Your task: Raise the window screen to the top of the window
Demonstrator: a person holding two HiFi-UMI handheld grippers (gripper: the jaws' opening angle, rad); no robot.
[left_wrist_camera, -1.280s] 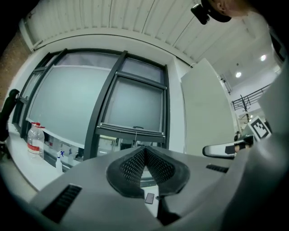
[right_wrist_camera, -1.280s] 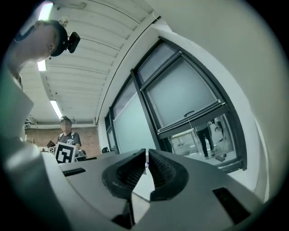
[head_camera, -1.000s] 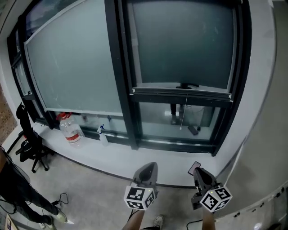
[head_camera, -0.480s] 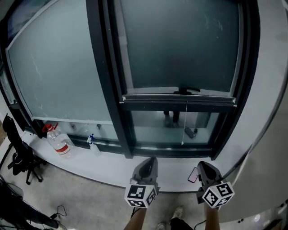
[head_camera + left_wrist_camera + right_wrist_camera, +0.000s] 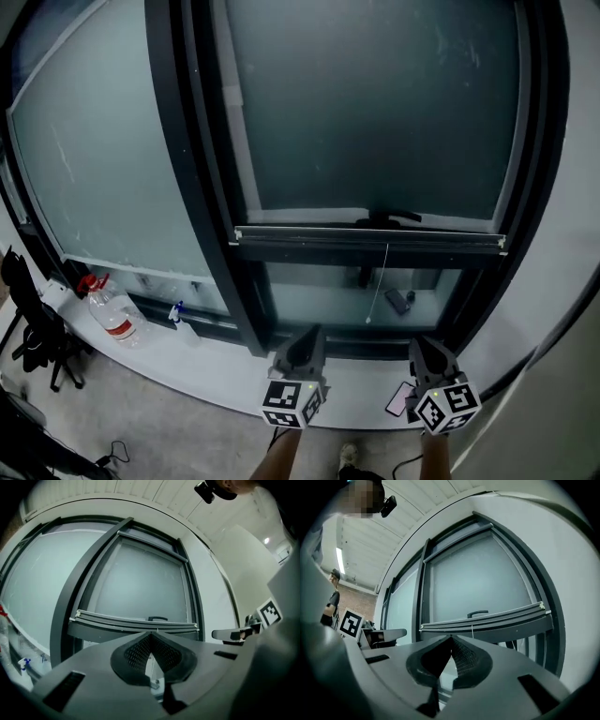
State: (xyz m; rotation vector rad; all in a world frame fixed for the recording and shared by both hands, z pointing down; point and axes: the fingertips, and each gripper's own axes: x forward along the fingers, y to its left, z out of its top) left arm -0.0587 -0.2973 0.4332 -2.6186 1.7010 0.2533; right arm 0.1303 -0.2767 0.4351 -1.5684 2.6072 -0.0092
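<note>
The window screen fills the right-hand window, and its dark bottom bar (image 5: 366,236) runs across about a third of the way up the pane. A small black handle (image 5: 387,217) sits on the bar and a thin pull cord (image 5: 378,281) hangs from it. Both grippers are low in the head view, below the bar and apart from it. My left gripper (image 5: 305,339) is shut and empty, and my right gripper (image 5: 427,349) is also shut with nothing held. The bar (image 5: 136,623) lies just beyond the jaw tips in the left gripper view. It also crosses the right gripper view (image 5: 483,620).
A white sill (image 5: 225,375) runs under the windows, with a water bottle (image 5: 111,314) and a small spray bottle (image 5: 180,317) at the left. A pink phone (image 5: 401,398) lies by my right gripper. A black chair (image 5: 28,328) stands at far left. A person (image 5: 333,603) stands behind.
Both grippers have moved forward from over the floor to the sill, side by side and still shut. The window now fills more of the head view.
</note>
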